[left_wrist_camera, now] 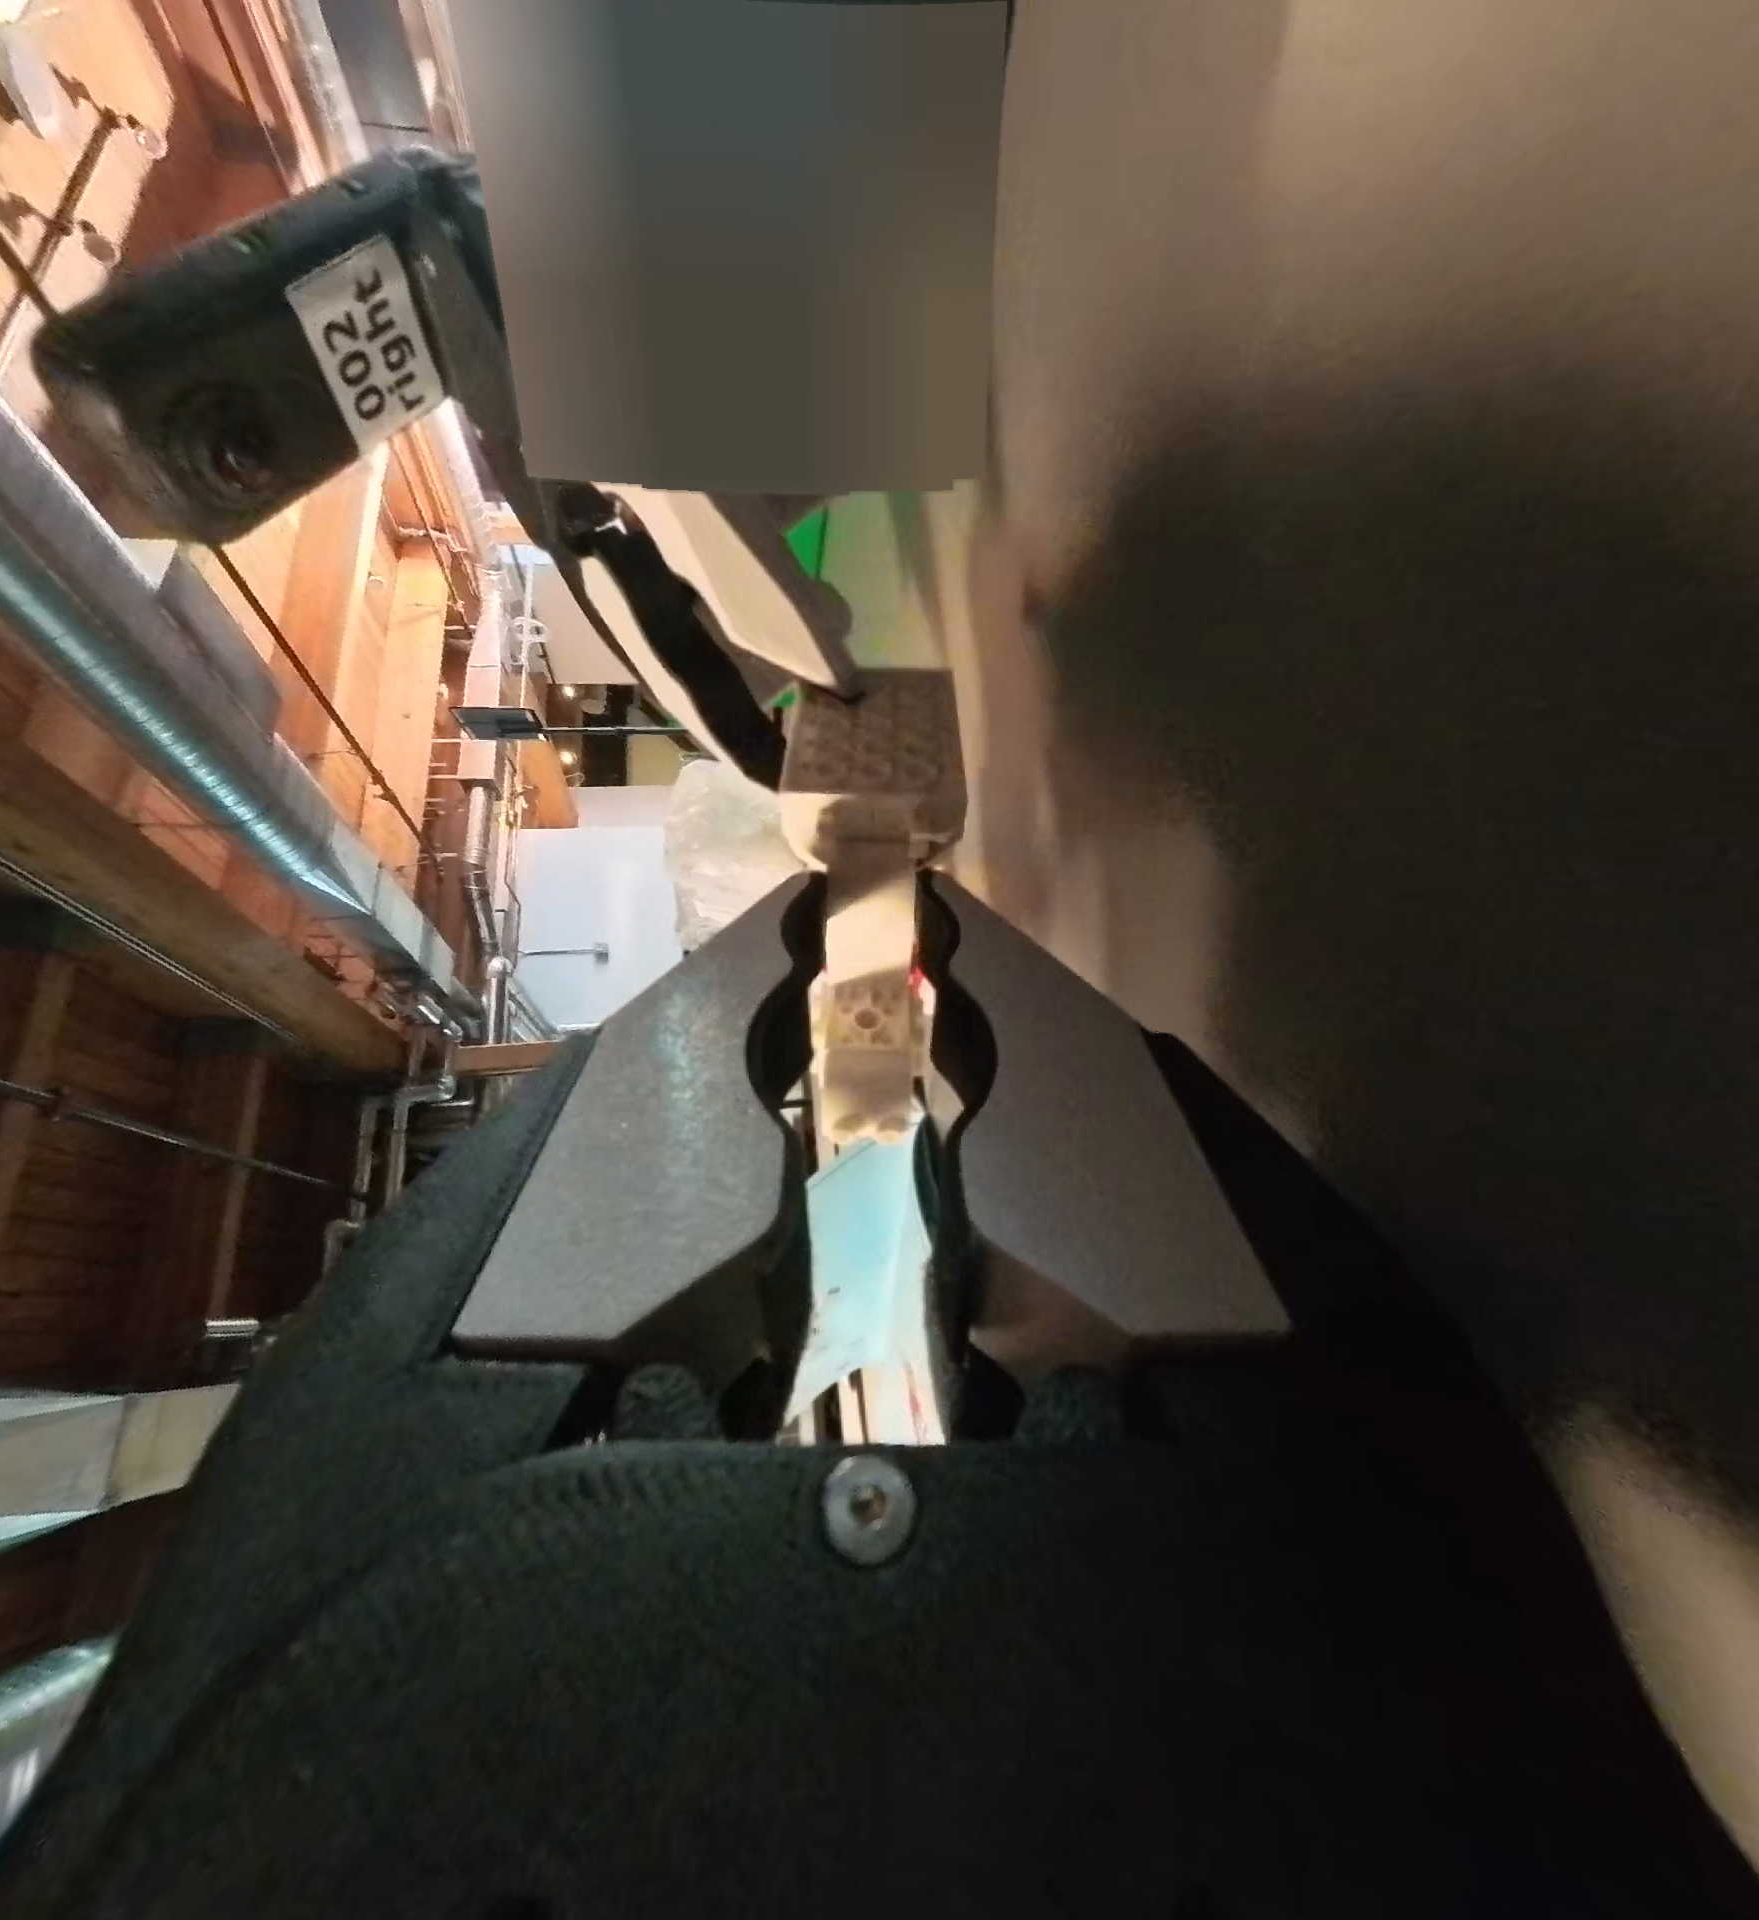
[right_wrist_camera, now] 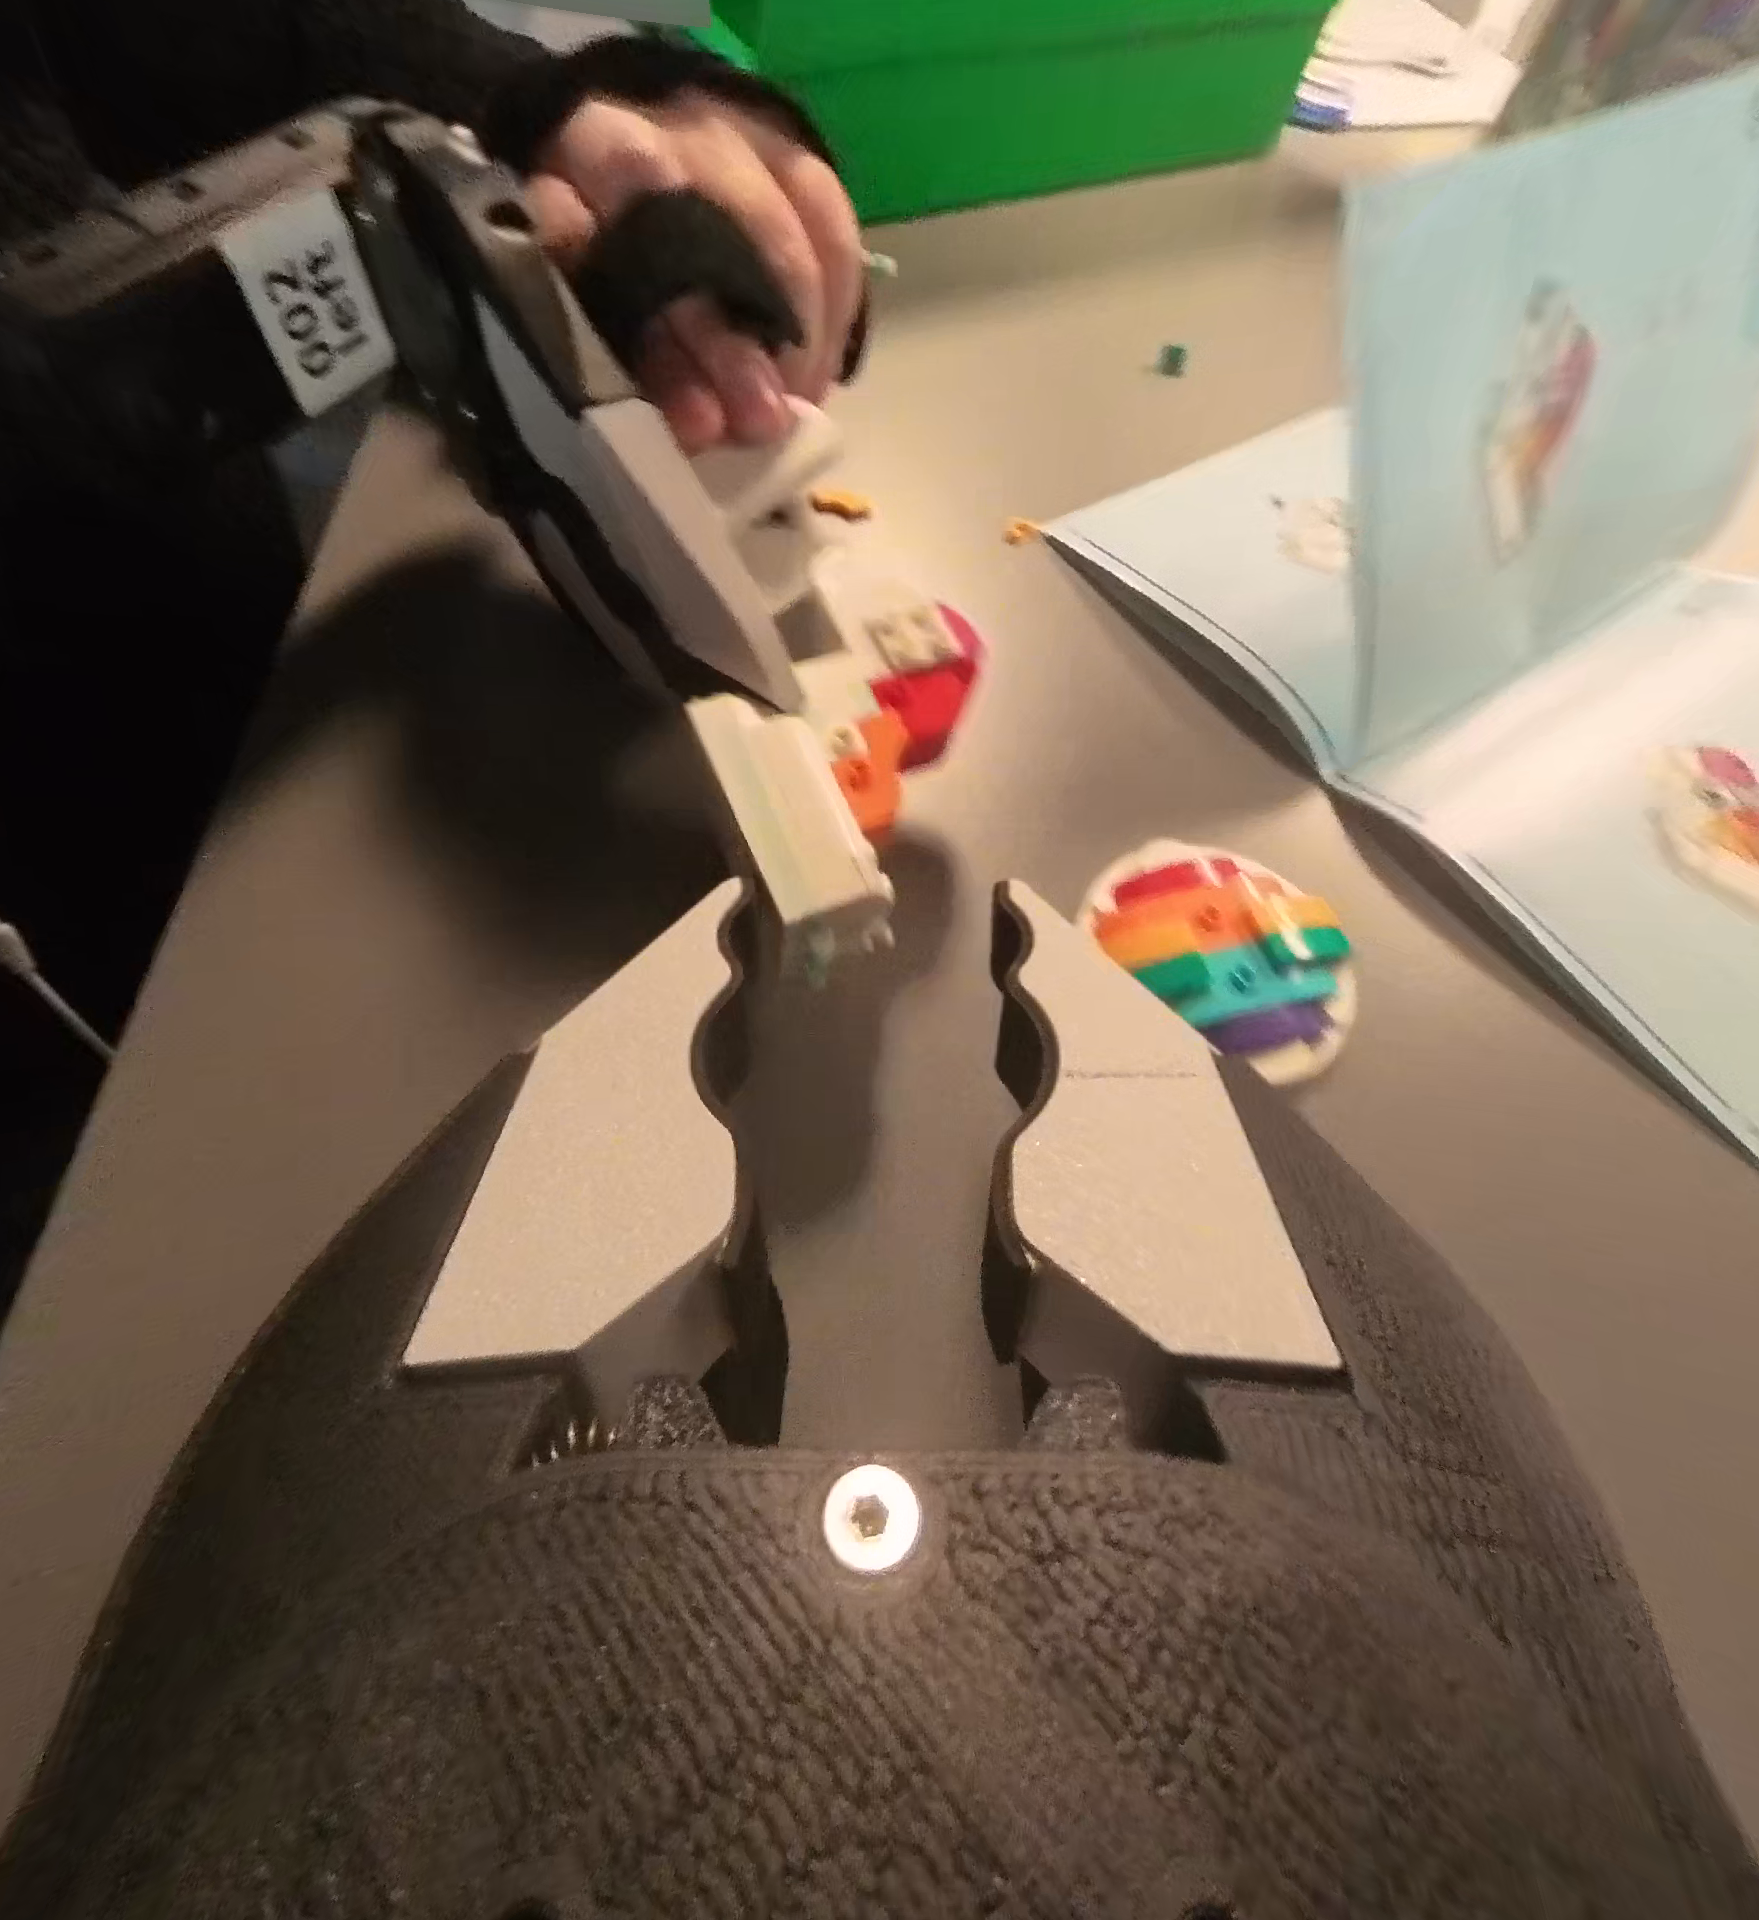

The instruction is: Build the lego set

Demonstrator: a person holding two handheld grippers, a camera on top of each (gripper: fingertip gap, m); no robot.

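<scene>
Left tongs pinch 1 white lego build; right tongs spread, w/ 1 rainbow disc nearby.

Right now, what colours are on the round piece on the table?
Rainbow stripes on the white round piece; right wrist view.

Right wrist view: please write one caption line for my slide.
Open right hand-held gripper above the grey table, facing the left hand-held gripper clamping a white lego assembly; a rainbow lego disc lies beside an open booklet.

Round lego disc: white rim, rainbow stripes red-orange-green-teal-purple. Booklet pale blue, box bright green. Table plain grey.
</scene>
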